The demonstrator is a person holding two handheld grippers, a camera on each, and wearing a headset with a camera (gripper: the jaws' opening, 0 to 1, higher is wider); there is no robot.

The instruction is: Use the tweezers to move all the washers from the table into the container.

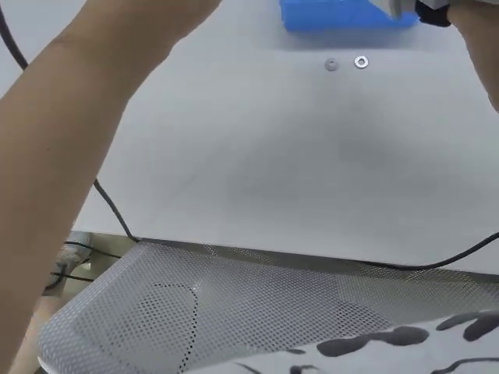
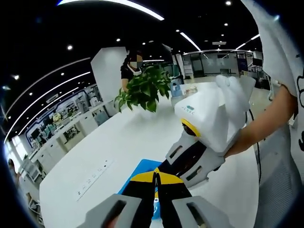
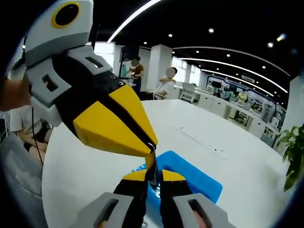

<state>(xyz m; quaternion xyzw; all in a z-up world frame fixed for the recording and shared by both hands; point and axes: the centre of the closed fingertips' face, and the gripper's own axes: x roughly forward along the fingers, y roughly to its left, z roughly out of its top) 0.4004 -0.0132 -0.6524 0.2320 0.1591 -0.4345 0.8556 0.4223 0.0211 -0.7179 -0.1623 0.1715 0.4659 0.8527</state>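
Washers are lying flat on the table beside the blue container; probably light, thin and slippery, wanting an edge pinch. Left gripper is clamping the tweezers; right gripper, cannot tell.

We see a table with a smooth, matt, pale top. Both washers on it look like metal: the bright washer is shiny, the dull washer a flatter grey. The container looks like smooth blue plastic with a soft sheen. Below the table edge, a grey sheet is matt and pierced all over with fine holes. The cable has a black, matt sleeve. The left gripper and right gripper look like smooth plastic, yellow and black on the jaws, with matt grey parts. The white shell is glossy. The plant has glossy leaves.
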